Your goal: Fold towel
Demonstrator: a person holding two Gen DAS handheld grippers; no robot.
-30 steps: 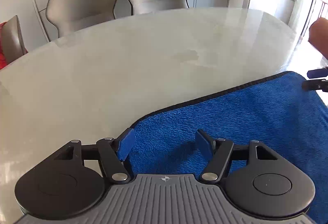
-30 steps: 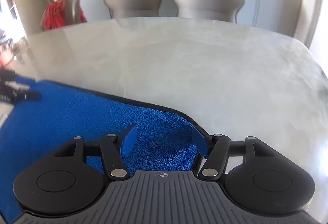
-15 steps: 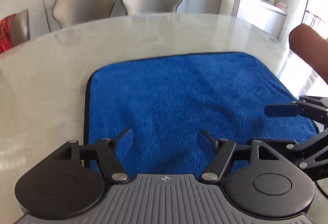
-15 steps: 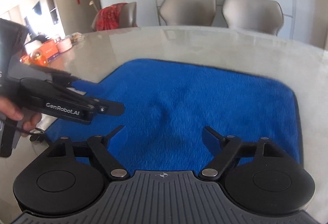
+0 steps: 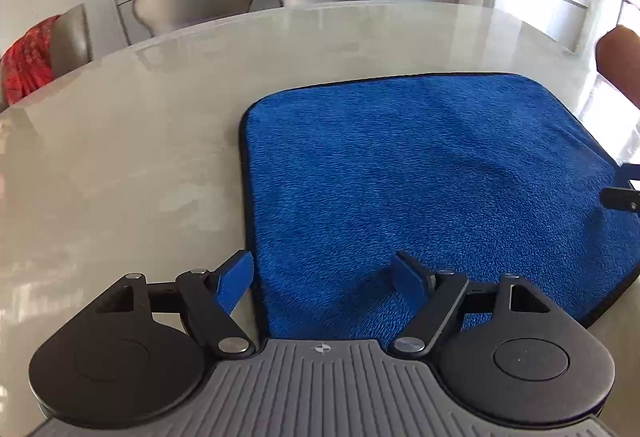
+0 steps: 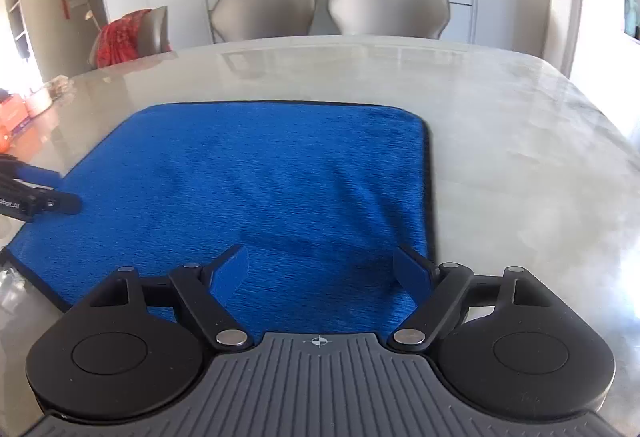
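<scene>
A blue towel (image 5: 420,165) with a dark hem lies spread flat on the pale glossy table (image 5: 140,157). My left gripper (image 5: 320,261) hovers over the towel's near left corner. Its jaws are opening, and the pads grip nothing. Its left finger (image 5: 236,277) is over the bare table beside the hem. My right gripper (image 6: 320,251) stands open above the towel (image 6: 280,173) at its near right corner, holding nothing. Each gripper's tip shows at the edge of the other's view: the right gripper (image 5: 624,193) and the left gripper (image 6: 40,203).
Two grey chairs (image 6: 264,9) (image 6: 388,5) stand behind the table's far edge, before a white sideboard. A chair draped in red cloth (image 6: 120,37) is at the far left. A person's forearm (image 5: 620,57) shows at the right. Bare table (image 6: 520,157) lies right of the towel.
Both grippers have drawn back from the towel's far corners to its near side, so the whole flat towel now shows. In the last half second they moved apart sideways.
</scene>
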